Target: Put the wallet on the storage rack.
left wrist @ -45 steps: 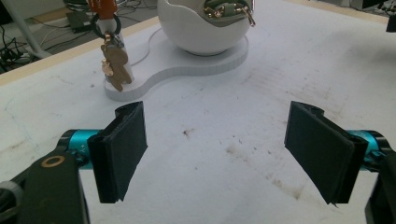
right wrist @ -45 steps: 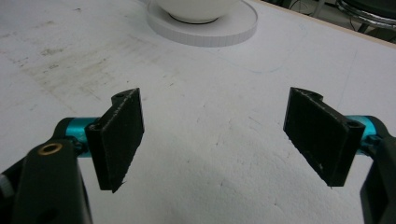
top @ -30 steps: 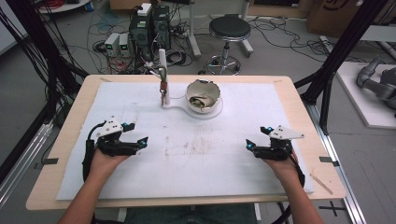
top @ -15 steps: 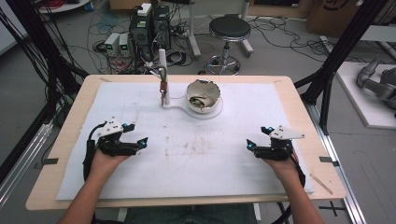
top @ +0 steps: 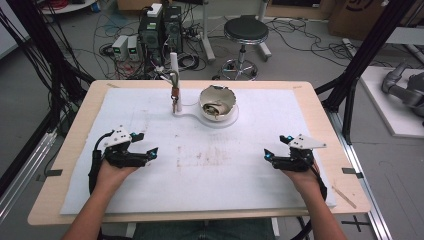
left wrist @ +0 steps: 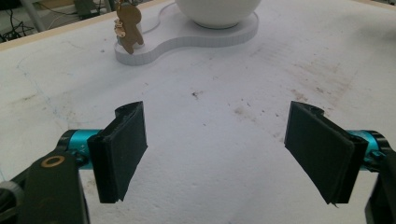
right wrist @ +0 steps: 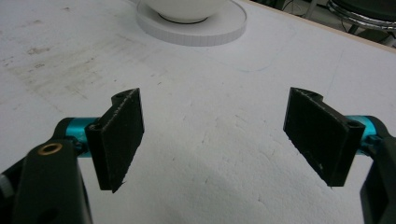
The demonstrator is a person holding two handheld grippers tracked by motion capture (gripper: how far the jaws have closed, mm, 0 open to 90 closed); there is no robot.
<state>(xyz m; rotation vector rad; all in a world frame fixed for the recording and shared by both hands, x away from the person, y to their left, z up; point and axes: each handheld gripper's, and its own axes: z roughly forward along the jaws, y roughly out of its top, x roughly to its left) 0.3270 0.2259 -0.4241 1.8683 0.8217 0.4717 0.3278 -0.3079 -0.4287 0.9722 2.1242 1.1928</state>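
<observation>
The white bowl (top: 218, 102) sits at the far middle of the table, well ahead of both my grippers and apart from them; it stands on the round end of a white base plate (top: 200, 114), and something crumpled and brownish lies inside it, too small to identify. On the narrow end of the same plate, just beside the bowl, a small brown figure (left wrist: 129, 25) stands upright under a white post (top: 173, 64). Seen from my left gripper (top: 141, 145), the bowl lies ahead and a little right of the gap between the jaws, the figure ahead and a little left; jaws spread wide, both black pads (left wrist: 122, 149) bare, nothing between them but the white sheet (top: 250, 165). Seen from my right gripper (top: 274, 147), the bowl and the round end of the plate lie ahead and left of the gap; jaws likewise spread wide, pads (right wrist: 119, 137) bare, nothing gripped. Each gripper rests low over the sheet on the near half of the table, left near the left edge, right near the right edge, well apart from each other. Between them the sheet carries a patch of brownish smudges (top: 200, 157). The sheet covers most of the wooden table (top: 65, 165). Beyond the far edge: a black stool (top: 245, 32) and electronics boxes (top: 160, 27) on the floor amid cables.
</observation>
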